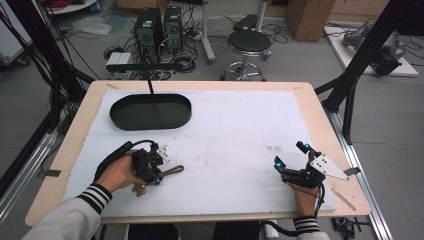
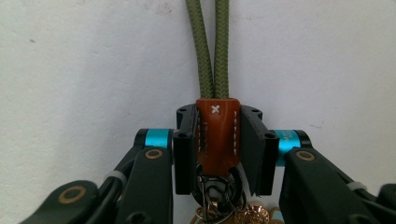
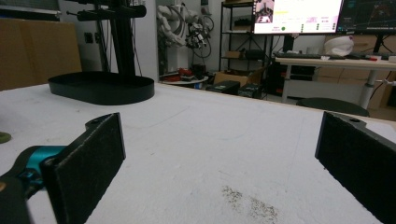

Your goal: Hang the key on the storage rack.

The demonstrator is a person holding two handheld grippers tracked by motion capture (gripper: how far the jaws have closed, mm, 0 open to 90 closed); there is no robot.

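While clamped on brown leather tab (image 2: 217, 135) of keychain, left gripper (image 1: 150, 167) low on bench (image 1: 225, 135), green cord (image 1: 173, 171) trailing flat (probably for tray (image 1: 150, 111)); right gripper (image 1: 292, 161) idle, gaping, holding nothing

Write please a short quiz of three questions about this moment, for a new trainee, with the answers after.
1. True or false: the left gripper is shut on the brown leather tab of the keychain.
2. Which colour has the cord loop that leaves the tab? A) green B) red C) white
3. Fill in: the right gripper has its jaws ____, with nothing between them.

Key
1. True. In the left gripper view the jaws press the tab from both sides.
2. A. The cord is olive green and lies on the white mat.
3. Open. The black oval tray stands far from it.
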